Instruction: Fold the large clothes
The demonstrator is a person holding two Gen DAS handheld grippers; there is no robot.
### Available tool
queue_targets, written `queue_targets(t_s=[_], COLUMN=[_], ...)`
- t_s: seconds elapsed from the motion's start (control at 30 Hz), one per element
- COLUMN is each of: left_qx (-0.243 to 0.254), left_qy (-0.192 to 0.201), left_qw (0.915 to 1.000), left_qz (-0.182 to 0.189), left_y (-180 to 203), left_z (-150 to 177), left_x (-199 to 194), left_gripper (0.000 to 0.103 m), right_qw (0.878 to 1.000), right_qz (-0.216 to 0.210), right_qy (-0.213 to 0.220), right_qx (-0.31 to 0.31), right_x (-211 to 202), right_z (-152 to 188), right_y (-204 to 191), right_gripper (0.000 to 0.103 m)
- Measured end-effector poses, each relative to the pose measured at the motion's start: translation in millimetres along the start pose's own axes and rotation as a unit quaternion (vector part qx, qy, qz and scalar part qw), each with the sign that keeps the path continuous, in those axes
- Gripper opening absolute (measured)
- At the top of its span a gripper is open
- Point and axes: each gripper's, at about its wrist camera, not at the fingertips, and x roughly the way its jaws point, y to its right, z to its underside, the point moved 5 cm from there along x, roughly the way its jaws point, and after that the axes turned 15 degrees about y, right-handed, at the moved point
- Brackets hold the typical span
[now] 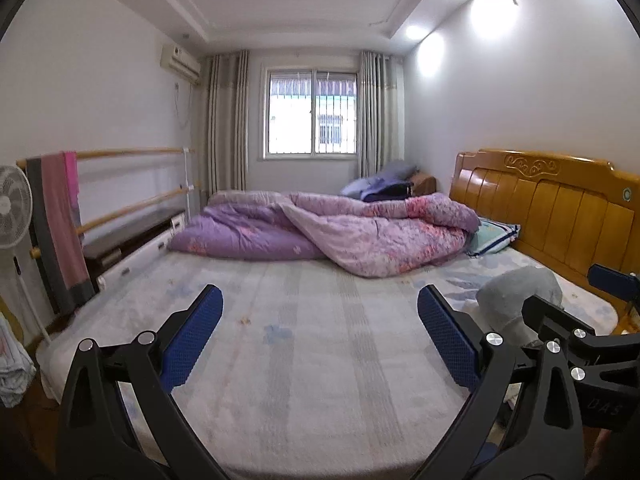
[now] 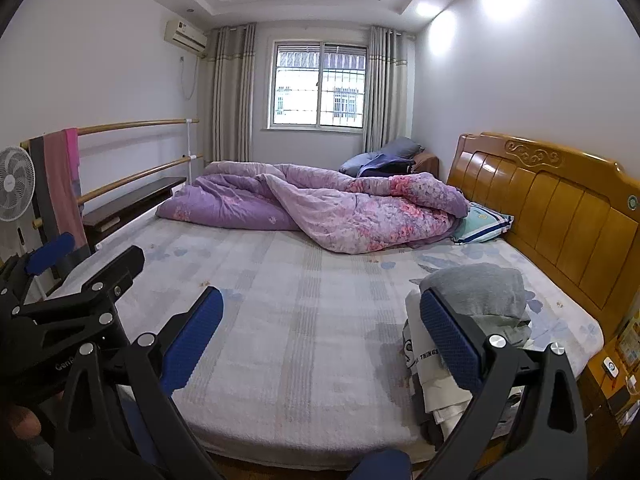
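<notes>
A pile of clothes lies on the near right part of the bed, a grey garment on top and a white printed one under it. In the left wrist view the grey garment shows behind the right finger. My left gripper is open above the pale bed sheet, holding nothing. My right gripper is open too, its right finger in front of the pile. Each gripper shows at the edge of the other's view.
A crumpled purple floral duvet covers the far half of the bed. A wooden headboard runs along the right, with a pillow by it. On the left stand a rail with hanging towels, a fan and a low cabinet.
</notes>
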Motion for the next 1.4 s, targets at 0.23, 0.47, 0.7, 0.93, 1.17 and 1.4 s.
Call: queue_targets(t_s=[0.23, 0.47, 0.7, 0.93, 1.17, 1.4], left_qx=[-0.002, 0.000, -0.008, -0.005, -0.003, -0.004], left_qy=[0.000, -0.011, -0.023, -0.023, -0.022, -0.022], left_qw=[0.9999, 0.9997, 0.9990, 0.9989, 0.9990, 0.9990], left_qz=[0.011, 0.023, 0.037, 0.040, 0.039, 0.039], left_y=[6, 14, 22, 30, 31, 32], left_z=[0, 5, 10, 11, 11, 10], left_x=[3, 12, 18, 20, 21, 21], left_gripper=[0.098, 0.098, 0.098, 0.098, 0.098, 0.098], right_qw=[1.000, 1.000, 0.999, 0.999, 0.999, 0.999], right_qz=[0.009, 0.018, 0.029, 0.034, 0.034, 0.036], right_qy=[0.007, -0.003, -0.007, -0.009, -0.010, -0.011], right_qx=[0.008, 0.015, 0.018, 0.021, 0.023, 0.024], right_x=[-7, -6, -9, -11, -11, -11], right_z=[0, 6, 7, 7, 8, 8], right_y=[5, 13, 20, 24, 24, 25], right_gripper=[0.095, 0.095, 0.095, 0.095, 0.095, 0.095])
